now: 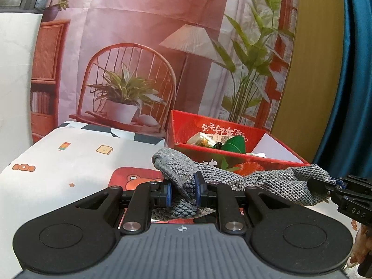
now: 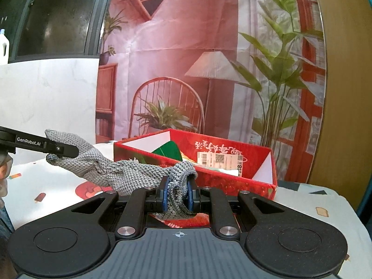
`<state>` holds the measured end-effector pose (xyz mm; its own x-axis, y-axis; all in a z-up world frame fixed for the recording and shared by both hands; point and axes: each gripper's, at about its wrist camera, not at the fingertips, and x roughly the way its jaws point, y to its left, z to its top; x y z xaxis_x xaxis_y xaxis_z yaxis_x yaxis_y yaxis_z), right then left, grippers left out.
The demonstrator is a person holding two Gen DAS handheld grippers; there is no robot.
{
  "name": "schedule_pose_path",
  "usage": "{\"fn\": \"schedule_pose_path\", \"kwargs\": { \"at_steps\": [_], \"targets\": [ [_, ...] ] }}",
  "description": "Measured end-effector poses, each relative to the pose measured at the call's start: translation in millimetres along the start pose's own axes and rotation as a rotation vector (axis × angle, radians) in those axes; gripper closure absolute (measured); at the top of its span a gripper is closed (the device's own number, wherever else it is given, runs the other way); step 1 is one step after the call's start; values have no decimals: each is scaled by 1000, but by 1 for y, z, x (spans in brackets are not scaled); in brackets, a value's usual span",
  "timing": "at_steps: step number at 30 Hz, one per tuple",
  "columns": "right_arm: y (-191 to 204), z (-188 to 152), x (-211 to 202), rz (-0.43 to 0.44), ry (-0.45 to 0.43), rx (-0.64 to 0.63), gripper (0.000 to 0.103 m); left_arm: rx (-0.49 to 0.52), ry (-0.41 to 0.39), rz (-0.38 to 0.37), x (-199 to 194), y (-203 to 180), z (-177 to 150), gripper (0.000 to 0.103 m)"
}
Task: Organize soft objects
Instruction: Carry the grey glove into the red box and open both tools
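Note:
A grey knitted cloth (image 1: 234, 181) hangs stretched between both grippers above the table. My left gripper (image 1: 183, 191) is shut on one end of it, the knit bunched between the blue pads. My right gripper (image 2: 177, 194) is shut on the other end of the grey cloth (image 2: 121, 172). In the left wrist view the right gripper (image 1: 334, 186) comes in from the right edge. In the right wrist view the left gripper (image 2: 62, 148) pinches the cloth at the far left. Just behind the cloth stands an open red box (image 2: 232, 181).
The red box (image 1: 274, 160) holds a green item (image 1: 234, 145) and printed packets (image 1: 202, 138). The table wears a white cloth with cartoon prints (image 1: 76, 160). A printed backdrop of a chair, plants and a lamp hangs behind. A teal curtain (image 1: 355, 81) is at the right.

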<state>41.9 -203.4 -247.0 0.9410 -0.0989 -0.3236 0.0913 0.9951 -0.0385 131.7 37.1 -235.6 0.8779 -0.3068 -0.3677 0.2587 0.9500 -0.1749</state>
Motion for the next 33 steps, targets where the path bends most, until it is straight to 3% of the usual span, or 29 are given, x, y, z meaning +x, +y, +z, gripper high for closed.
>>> {"fn": "schedule_pose_path", "kwargs": {
  "at_steps": [5,11,19,28,33],
  "targets": [
    [-3,3,-1,0,-13,4,89,25,-18,-9,-2,-2,9,83],
    [-17,28,4,-18,-66,3,89,79,-68,-36,5,-13,45,83],
    [-55,66,31,-68,-108,76,89,121,-59,-67,46,-37,92,83],
    [-95,94,92,-125,-28,95,89,166,12,-32,123,-62,124,83],
    [-106,102,129,-123,41,56,89,154,113,-33,172,-72,132,83]
  ]
}}
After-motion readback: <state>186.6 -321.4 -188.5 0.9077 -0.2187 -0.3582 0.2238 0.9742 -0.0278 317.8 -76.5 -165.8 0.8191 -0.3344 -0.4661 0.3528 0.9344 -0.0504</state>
